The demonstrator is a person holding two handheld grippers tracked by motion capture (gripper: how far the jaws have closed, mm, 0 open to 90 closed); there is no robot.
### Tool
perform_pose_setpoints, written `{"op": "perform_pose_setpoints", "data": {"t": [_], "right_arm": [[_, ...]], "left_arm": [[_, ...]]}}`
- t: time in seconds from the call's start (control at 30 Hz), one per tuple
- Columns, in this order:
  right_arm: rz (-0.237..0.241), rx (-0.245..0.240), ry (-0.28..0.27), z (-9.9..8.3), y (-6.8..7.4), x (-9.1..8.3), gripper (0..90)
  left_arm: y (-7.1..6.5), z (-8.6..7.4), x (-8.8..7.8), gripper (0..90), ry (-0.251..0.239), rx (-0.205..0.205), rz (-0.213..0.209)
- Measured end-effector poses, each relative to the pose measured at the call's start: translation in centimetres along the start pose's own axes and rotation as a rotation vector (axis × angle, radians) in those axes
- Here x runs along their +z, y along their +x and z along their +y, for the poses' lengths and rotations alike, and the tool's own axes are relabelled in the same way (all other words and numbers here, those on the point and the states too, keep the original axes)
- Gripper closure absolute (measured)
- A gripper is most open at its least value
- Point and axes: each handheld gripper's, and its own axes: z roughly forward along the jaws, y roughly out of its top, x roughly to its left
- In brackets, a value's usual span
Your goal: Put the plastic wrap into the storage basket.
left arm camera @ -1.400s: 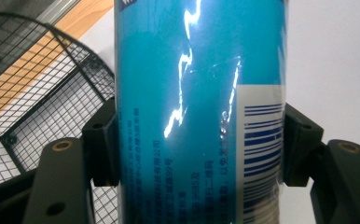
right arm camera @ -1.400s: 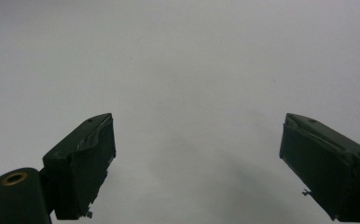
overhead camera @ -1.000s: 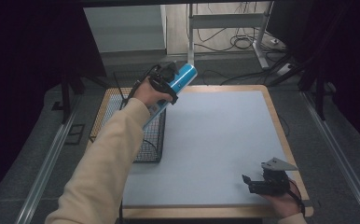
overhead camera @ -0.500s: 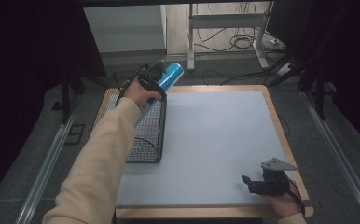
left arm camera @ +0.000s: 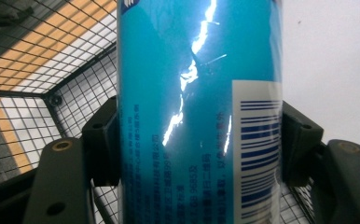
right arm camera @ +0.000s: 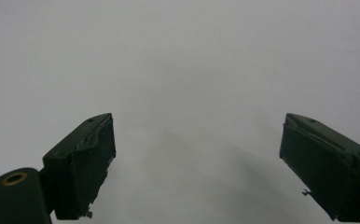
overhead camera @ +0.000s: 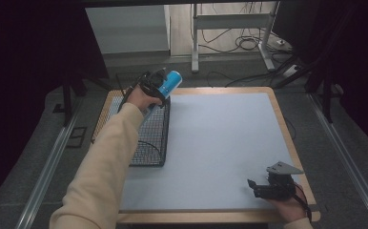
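Note:
A blue can (overhead camera: 168,82) with a white barcode label is held above the far end of a black wire basket (overhead camera: 149,136) at the table's left. My left gripper (overhead camera: 157,87) is shut on it; in the left gripper view both black jaws press the can's (left arm camera: 199,112) sides, with the basket's mesh (left arm camera: 38,74) beneath. My right gripper (overhead camera: 263,188) rests near the table's front right corner, held by a hand. Its jaws (right arm camera: 197,168) stand wide open over the bare grey mat with nothing between them.
A grey mat (overhead camera: 220,143) covers the wooden table (overhead camera: 291,143). Beyond the far edge stand a metal frame's legs (overhead camera: 194,43) and loose cables (overhead camera: 249,43) on the floor. Metal rails (overhead camera: 48,157) run along both sides of the table.
My left hand has carried the blue can leftward and down, from over the mat's far left corner to above the basket's far end. The right gripper has stayed put.

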Motion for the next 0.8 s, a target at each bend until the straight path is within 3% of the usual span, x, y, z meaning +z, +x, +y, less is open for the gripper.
{"op": "perform_pose_setpoints", "data": {"t": [0.8], "right_arm": [[-0.001,-0.002,0.001,0.0,0.1,0.0,11.0]], "left_arm": [[0.2,-0.7,3.0,31.4,0.06,0.005,0.022]]}}
